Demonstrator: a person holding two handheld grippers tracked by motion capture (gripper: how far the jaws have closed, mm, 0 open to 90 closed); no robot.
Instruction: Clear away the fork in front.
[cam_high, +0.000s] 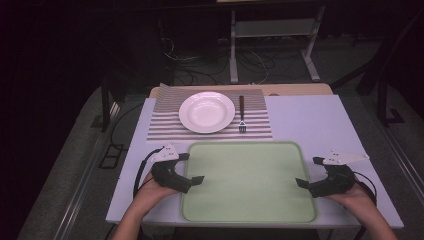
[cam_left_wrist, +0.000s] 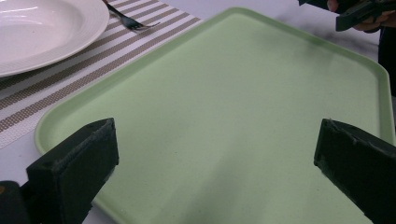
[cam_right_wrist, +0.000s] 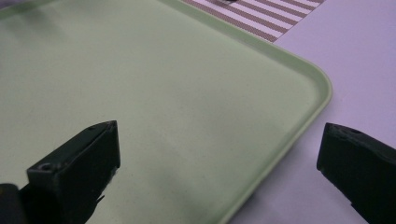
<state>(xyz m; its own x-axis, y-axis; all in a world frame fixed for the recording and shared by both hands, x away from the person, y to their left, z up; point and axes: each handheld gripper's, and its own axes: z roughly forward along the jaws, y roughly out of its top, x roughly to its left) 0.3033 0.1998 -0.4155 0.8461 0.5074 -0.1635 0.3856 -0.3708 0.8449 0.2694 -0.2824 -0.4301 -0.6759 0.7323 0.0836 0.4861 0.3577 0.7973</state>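
A pale green tray (cam_high: 248, 182) lies empty on the near half of the table. My left gripper (cam_high: 191, 168) hovers at the tray's left edge, open, with nothing between its jaws. My right gripper (cam_high: 309, 172) sits at the tray's right edge, also open and empty. In the left gripper view, my left gripper (cam_left_wrist: 215, 154) spreads wide over the tray (cam_left_wrist: 243, 102), and the right gripper (cam_left_wrist: 359, 11) shows far off. In the right gripper view, my right gripper (cam_right_wrist: 219, 154) straddles the tray's rounded corner (cam_right_wrist: 299, 88).
Behind the tray, a striped placemat (cam_high: 165, 125) carries a white plate (cam_high: 206, 111) and a dark fork (cam_high: 242, 114) to its right. The pale table (cam_high: 305, 120) has bare room at the back right. Table legs and cables stand on the floor beyond.
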